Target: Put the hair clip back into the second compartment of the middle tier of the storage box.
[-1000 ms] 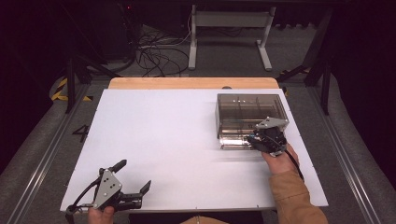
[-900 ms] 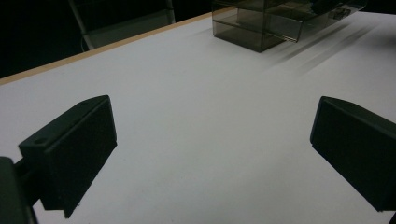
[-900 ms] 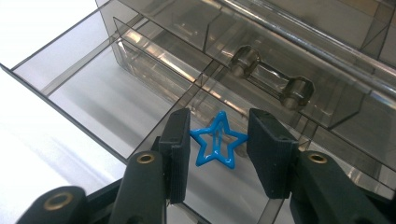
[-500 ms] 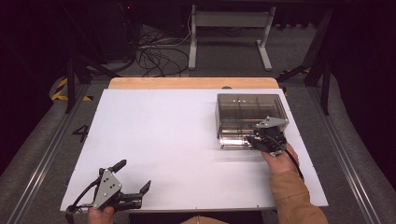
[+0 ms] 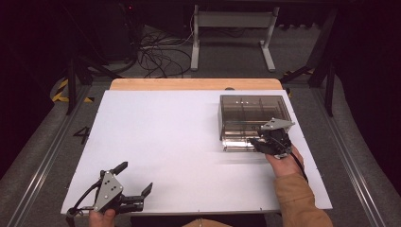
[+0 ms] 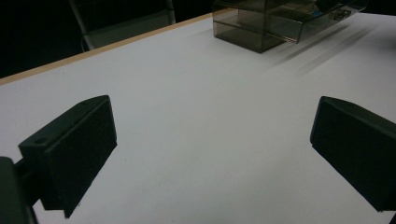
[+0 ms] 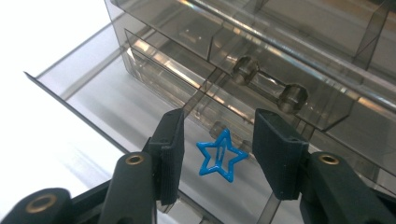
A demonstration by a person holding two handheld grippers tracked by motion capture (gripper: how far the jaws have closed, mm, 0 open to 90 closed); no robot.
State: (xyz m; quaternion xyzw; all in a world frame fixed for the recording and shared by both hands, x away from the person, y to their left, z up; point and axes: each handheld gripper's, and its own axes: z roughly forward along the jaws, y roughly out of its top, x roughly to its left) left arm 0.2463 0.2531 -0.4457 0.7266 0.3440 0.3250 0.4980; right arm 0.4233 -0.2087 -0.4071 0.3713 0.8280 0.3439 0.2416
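A smoky clear plastic drawer box (image 5: 253,111) stands at the right of the white table (image 5: 189,137). Its lower drawer (image 7: 88,88) is pulled out. A small blue star-shaped clip (image 7: 220,155) lies in that drawer. My right gripper (image 7: 219,126) is open, with one jaw on each side of the star and neither touching it. In the high view the right gripper (image 5: 257,142) sits at the box's front edge. My left gripper (image 5: 135,178) rests open and holding nothing at the table's near left corner; in its own view the left gripper (image 6: 210,130) has bare table between its jaws.
The box (image 6: 261,23) lies far off across the table in the left gripper view. A wooden strip (image 5: 194,84) runs along the table's far edge. Cables (image 5: 156,56) and a metal stand (image 5: 231,28) are on the floor beyond.
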